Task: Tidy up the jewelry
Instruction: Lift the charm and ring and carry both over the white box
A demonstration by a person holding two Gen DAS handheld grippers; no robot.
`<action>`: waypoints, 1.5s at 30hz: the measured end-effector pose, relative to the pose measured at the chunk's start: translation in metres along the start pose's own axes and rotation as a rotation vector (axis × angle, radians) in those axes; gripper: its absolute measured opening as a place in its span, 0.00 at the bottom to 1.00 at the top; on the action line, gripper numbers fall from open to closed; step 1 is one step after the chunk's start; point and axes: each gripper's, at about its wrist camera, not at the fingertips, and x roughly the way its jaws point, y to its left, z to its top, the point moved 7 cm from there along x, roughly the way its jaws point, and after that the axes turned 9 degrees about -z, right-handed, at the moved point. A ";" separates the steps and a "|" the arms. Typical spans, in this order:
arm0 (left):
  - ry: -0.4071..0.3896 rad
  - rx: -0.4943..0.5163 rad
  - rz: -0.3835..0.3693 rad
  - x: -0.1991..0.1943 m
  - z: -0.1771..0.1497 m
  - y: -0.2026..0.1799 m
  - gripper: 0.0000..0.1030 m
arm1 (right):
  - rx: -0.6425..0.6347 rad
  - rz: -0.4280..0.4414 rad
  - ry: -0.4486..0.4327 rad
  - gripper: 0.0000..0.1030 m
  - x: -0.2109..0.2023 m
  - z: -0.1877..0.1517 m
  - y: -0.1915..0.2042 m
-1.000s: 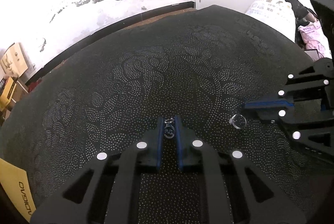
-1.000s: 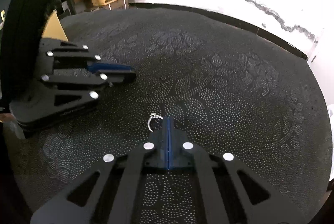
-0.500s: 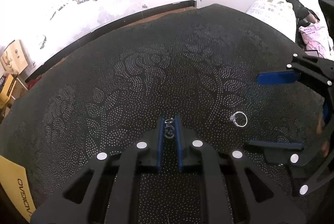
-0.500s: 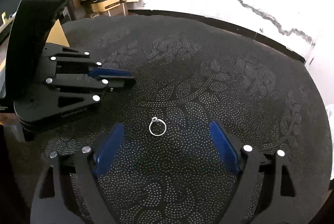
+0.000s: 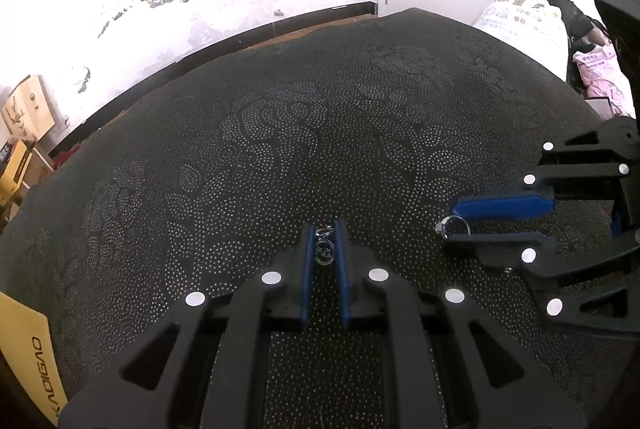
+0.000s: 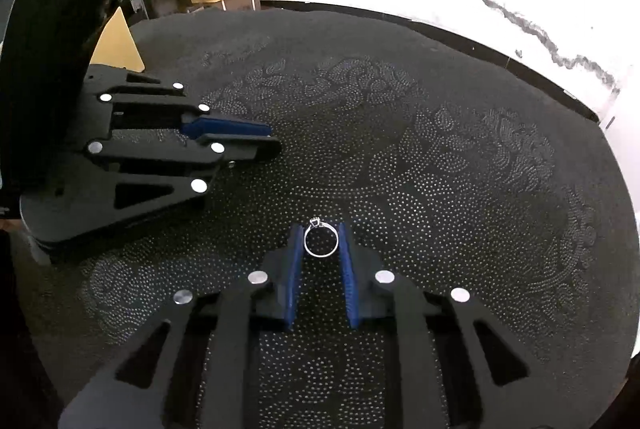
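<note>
Across the dark dotted bench (image 6: 460,157), both tools are working low. Left gripper (image 5: 325,229) is sitting clenched on a small pendant (image 5: 323,252), fingers (image 5: 307,257) pinching its sides. Right gripper (image 6: 320,227) is bracketing the ring (image 6: 321,240), blue pads touching or nearly touching the band; cannot tell if it is gripping. Ring looks tiny, light, stiff and slippery, likely to flick out; best squeezing across the band, gently, below the stone.

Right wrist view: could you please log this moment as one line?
left hand-held gripper: shut on pendant | right hand-held gripper: shut on ring | surface: black cloth
</note>
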 end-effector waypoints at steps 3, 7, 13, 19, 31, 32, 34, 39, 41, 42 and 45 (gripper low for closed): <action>-0.007 -0.005 0.003 -0.003 0.003 0.000 0.11 | 0.018 -0.001 -0.010 0.18 -0.004 0.004 -0.003; -0.026 -0.007 0.014 -0.012 0.008 -0.001 0.10 | 0.037 0.000 -0.028 0.18 -0.014 0.012 -0.012; -0.045 -0.043 0.056 -0.039 0.011 0.006 0.10 | 0.049 -0.002 -0.058 0.18 -0.035 0.022 -0.015; -0.072 -0.122 0.134 -0.094 0.009 0.027 0.10 | 0.028 0.022 -0.122 0.18 -0.073 0.050 0.009; -0.101 -0.319 0.374 -0.270 -0.055 0.119 0.10 | -0.111 0.143 -0.246 0.18 -0.154 0.139 0.149; -0.103 -0.333 0.392 -0.283 -0.062 0.125 0.10 | -0.124 0.158 -0.252 0.18 -0.159 0.147 0.164; -0.108 -0.373 0.430 -0.315 -0.083 0.142 0.10 | -0.154 0.182 -0.260 0.18 -0.168 0.162 0.194; -0.084 -0.446 0.503 -0.374 -0.131 0.184 0.10 | -0.247 0.253 -0.254 0.18 -0.185 0.199 0.279; -0.057 -0.459 0.529 -0.386 -0.144 0.198 0.10 | -0.282 0.275 -0.234 0.18 -0.185 0.211 0.310; -0.033 -0.470 0.542 -0.393 -0.156 0.208 0.10 | -0.293 0.284 -0.224 0.18 -0.184 0.215 0.322; -0.006 -0.512 0.561 -0.408 -0.178 0.229 0.10 | -0.310 0.306 -0.177 0.18 -0.174 0.231 0.354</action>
